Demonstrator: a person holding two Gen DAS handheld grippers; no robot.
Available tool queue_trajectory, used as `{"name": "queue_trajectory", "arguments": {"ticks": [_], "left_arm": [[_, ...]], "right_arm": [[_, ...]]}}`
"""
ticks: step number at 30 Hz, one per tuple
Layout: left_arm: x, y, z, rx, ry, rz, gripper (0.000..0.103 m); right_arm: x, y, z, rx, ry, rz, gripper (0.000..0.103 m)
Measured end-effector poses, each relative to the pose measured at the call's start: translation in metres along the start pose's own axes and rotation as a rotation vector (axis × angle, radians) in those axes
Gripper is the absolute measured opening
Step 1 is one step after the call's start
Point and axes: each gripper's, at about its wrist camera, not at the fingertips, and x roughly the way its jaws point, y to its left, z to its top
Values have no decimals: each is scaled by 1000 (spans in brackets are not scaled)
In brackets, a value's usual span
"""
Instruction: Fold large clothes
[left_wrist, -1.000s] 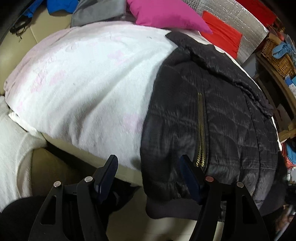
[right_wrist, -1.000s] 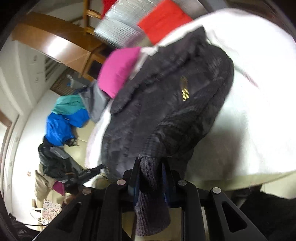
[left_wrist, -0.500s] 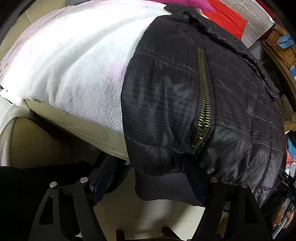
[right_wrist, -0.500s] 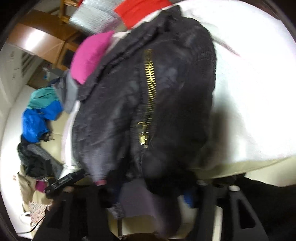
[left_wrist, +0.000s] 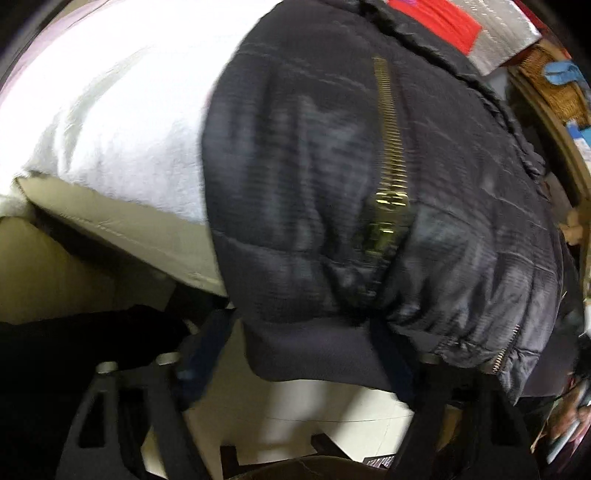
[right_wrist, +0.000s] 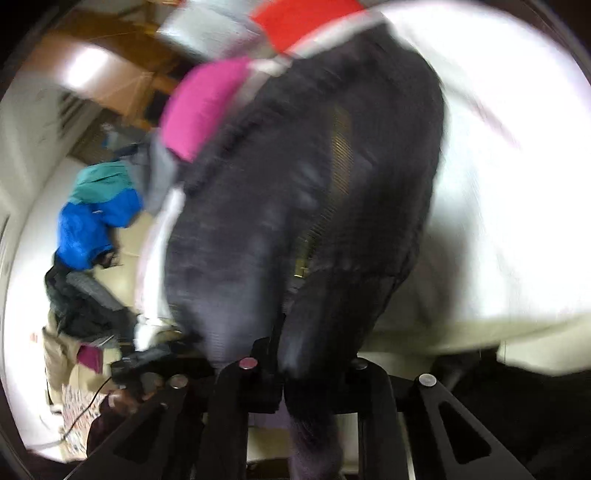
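A black quilted jacket (left_wrist: 314, 184) with a gold zipper (left_wrist: 388, 147) lies on a white blanket (left_wrist: 110, 129), its near end hanging over the edge. The ribbed hem (left_wrist: 314, 354) hangs between the fingers of my left gripper (left_wrist: 299, 343), whose jaws are closing; a gap still shows at the left finger. In the blurred right wrist view the jacket (right_wrist: 277, 184) fills the middle. My right gripper (right_wrist: 295, 363) is shut on a dark fold of the jacket's lower edge, which hangs down between its fingers.
A pink cushion (right_wrist: 203, 107), a red cloth (right_wrist: 295, 18) and a blue and teal garment (right_wrist: 96, 214) lie beyond the jacket. A dark pile of clothes (right_wrist: 81, 295) sits lower left. A wicker basket (left_wrist: 554, 85) on wooden furniture stands at the right.
My left gripper sank toward the jacket's hem, which now sits between its fingers. My right gripper held the ribbed cuff, opened wide, then shut again on the jacket's lower edge.
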Motion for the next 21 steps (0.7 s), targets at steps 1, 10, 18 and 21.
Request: {"name": "queue_trajectory", "arguments": {"ticks": [1,10,18,21], "left_arm": [[0,-2,-1,4,-5,-7,60],[-28,4,-14,-17,-57,-95,12],[-110,-3,18,-9,-194,-258,10],[-141,-17,44,14,-273,-290,10]], "right_arm": [[-8,9,4,-20,-30,11,16],[-25,30,28,-51,-137,67,16],[-57,45,62,-103,-264,58,16],[-65,51,91,-117,-328,54,16]]}}
